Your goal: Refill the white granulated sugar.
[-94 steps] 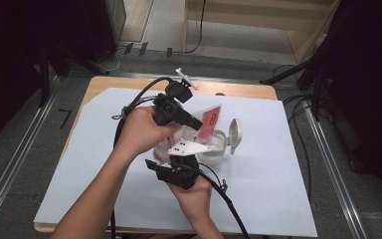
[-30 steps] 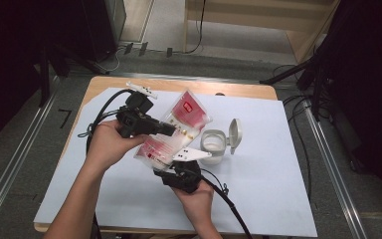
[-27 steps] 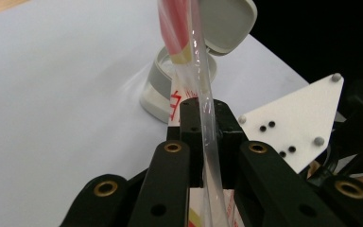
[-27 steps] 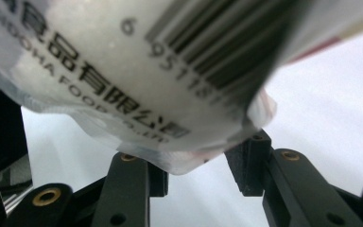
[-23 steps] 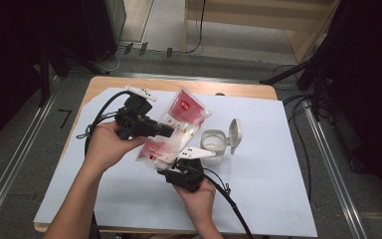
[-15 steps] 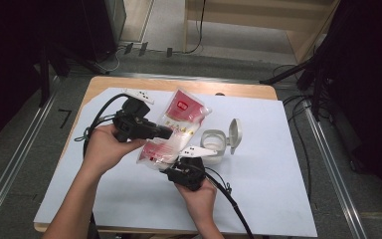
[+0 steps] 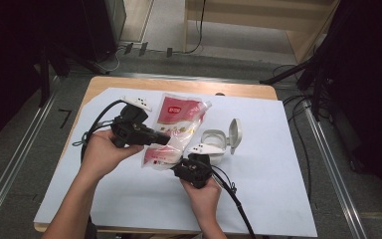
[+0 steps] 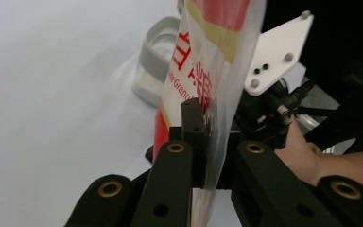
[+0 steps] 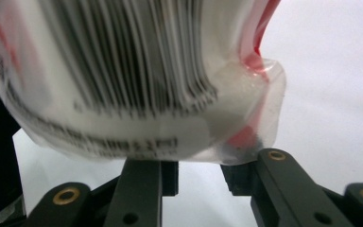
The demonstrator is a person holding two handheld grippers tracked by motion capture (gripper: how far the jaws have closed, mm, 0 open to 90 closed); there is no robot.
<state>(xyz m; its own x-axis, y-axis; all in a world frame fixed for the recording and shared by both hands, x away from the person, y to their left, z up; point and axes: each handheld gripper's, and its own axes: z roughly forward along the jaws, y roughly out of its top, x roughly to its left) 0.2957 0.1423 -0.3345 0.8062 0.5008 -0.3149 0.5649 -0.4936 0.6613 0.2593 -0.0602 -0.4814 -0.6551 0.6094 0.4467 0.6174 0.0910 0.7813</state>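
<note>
A clear and red bag of white granules [image 7: 176, 127] is held off the table, slanting from far right down to near left. My left gripper [image 7: 164, 140] is shut on its side edge; in the left gripper view the pads [image 8: 196, 118] pinch the clear film [image 8: 217, 56]. My right gripper [image 7: 179, 167] sits at the bag's lower end. In the right gripper view the barcoded bottom [image 9: 123, 71] hangs just beyond the tips [image 9: 199, 172]. These jaws have just been closing, but a bare gap shows between the pads, with no film in it.
A white round tub [image 7: 214, 147] with its flip lid [image 7: 235, 133] standing open sits right of the bag; the left gripper view has it behind the bag [image 8: 158, 56]. A white sheet [image 7: 278, 189] covers the wooden table [image 7: 129, 84]. Black cables trail from both grippers.
The left gripper has carried the bag left, off the tub. The right gripper has come up close under the bag's lower end, jaws narrower than a second ago.
</note>
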